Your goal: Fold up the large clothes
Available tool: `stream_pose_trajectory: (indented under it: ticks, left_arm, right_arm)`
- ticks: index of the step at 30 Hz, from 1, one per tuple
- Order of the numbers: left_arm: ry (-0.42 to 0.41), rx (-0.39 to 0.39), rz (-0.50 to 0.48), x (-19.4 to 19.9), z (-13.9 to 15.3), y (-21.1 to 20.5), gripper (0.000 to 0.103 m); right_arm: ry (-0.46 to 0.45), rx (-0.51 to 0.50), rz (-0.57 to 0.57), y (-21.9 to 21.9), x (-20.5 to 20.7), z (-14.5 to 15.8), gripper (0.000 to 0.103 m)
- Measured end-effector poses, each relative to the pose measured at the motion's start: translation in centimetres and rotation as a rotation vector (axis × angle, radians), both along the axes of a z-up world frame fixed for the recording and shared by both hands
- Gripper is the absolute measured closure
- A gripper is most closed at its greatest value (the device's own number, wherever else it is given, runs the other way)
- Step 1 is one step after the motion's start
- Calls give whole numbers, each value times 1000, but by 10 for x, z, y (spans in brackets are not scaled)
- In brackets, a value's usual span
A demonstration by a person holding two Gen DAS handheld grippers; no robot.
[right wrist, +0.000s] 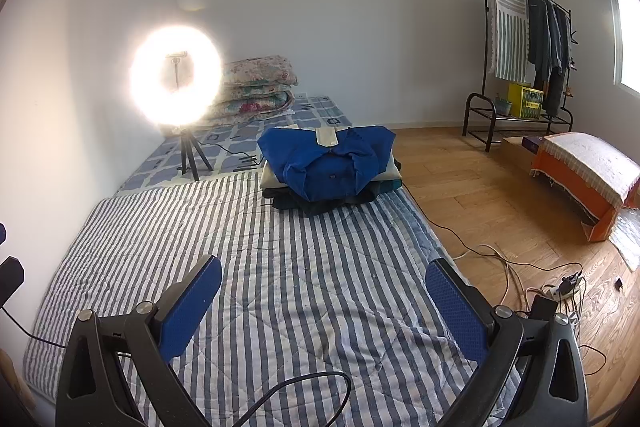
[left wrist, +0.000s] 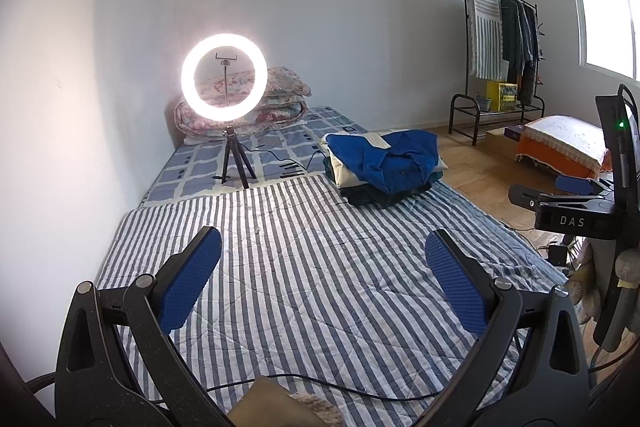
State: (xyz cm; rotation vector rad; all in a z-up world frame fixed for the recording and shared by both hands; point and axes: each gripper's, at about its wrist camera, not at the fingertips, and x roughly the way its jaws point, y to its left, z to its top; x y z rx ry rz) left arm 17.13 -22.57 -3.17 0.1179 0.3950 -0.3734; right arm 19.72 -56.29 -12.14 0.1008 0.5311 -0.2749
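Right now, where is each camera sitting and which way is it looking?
Left wrist: sits on the left gripper, looking forward along its open fingers across the striped quilt toward the ring light; the right gripper shows at the right edge.
Right wrist: sits on the right gripper, looking the same way; its open fingers show.
Both share: the quilt, the ring light, the pile of clothes and the clothes rack.

Blue shirt (right wrist: pixel 328 163), blue-white striped quilt (right wrist: pixel 320 287)

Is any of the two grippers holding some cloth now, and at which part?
Nothing is held. The left gripper and the right gripper are both open and empty above the striped quilt; the blue garment lies on the pile, untouched.
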Motion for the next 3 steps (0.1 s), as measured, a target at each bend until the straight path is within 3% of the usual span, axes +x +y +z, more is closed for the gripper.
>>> stream_pose_trajectory:
  ticks: [3]
  left_arm:
    - [-16,2,17,-2,0,0,0]
  right_arm:
    - [0,0,1,0,0,0,0]
